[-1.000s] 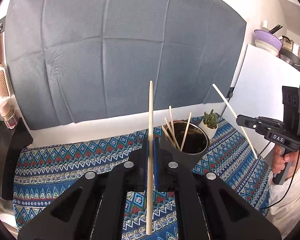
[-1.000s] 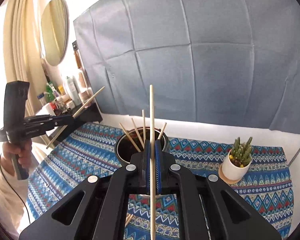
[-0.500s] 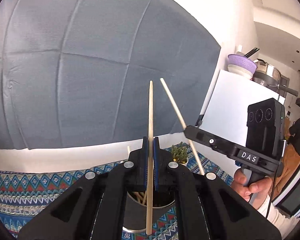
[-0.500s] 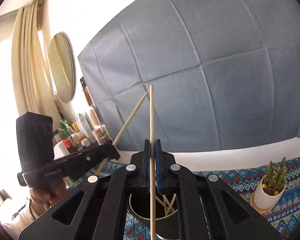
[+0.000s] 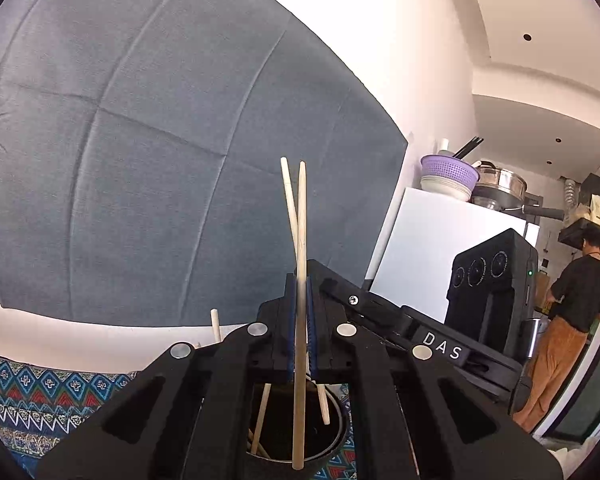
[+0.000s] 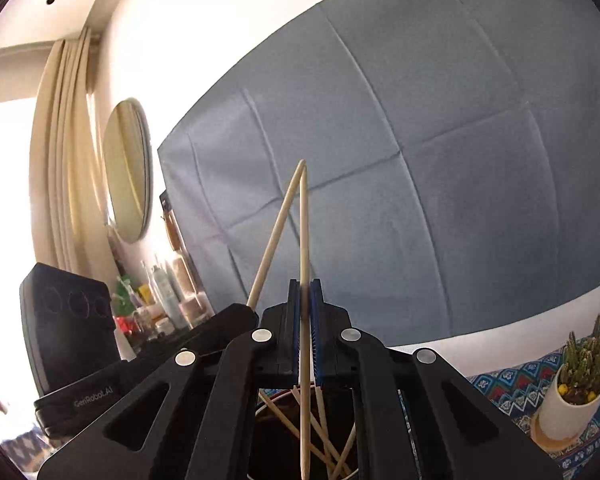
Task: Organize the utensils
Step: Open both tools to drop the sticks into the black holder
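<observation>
Chopsticks [image 5: 301,264] [image 6: 303,264] pinched upright by both grippers' fingers [image 5: 289,328] [image 6: 315,332] hang crowded over the holder's rim [image 5: 336,436].

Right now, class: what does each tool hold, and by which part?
Each tool is shut on one chopstick, gripped partway along its shaft: left tool on its chopstick, right tool on its chopstick.

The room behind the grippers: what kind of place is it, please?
Most likely a lived-in home, near its kitchen. A purple colander and steel pots sit on a white appliance, toiletry bottles crowd a shelf beside a round mirror, and a potted cactus stands on the patterned tablecloth.
</observation>
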`<state>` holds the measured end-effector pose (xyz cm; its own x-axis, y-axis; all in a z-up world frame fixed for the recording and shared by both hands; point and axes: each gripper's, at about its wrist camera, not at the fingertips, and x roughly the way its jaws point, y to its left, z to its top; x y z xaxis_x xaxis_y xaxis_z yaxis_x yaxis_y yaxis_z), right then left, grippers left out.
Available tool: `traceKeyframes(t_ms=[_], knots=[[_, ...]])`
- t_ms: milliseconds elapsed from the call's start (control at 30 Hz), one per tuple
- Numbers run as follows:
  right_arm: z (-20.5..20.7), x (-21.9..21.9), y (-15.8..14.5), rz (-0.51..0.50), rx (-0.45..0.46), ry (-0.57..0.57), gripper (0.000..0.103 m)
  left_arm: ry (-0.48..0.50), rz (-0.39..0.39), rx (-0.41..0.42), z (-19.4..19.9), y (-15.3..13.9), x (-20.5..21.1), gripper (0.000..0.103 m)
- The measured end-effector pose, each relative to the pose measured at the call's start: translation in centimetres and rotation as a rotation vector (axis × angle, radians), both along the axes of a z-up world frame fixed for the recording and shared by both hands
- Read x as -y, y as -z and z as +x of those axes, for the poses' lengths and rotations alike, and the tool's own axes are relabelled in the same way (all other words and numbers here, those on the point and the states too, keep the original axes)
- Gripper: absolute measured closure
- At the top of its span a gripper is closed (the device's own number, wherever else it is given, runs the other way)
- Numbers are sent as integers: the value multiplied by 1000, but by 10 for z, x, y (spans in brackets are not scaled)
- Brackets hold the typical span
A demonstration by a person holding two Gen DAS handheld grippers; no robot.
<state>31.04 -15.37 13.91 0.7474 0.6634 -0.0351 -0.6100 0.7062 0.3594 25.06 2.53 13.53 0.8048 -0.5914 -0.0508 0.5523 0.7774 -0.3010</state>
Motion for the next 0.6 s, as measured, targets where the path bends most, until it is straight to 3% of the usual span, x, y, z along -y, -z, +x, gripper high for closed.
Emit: traceKeyframes(t_ms=[267, 600], knots=[[-8, -15, 14, -74, 49, 13, 98, 4, -15, 12, 6, 16, -2, 98], [-8, -9, 24, -151, -1, 43, 98, 8, 21, -12, 9, 24, -3, 98]])
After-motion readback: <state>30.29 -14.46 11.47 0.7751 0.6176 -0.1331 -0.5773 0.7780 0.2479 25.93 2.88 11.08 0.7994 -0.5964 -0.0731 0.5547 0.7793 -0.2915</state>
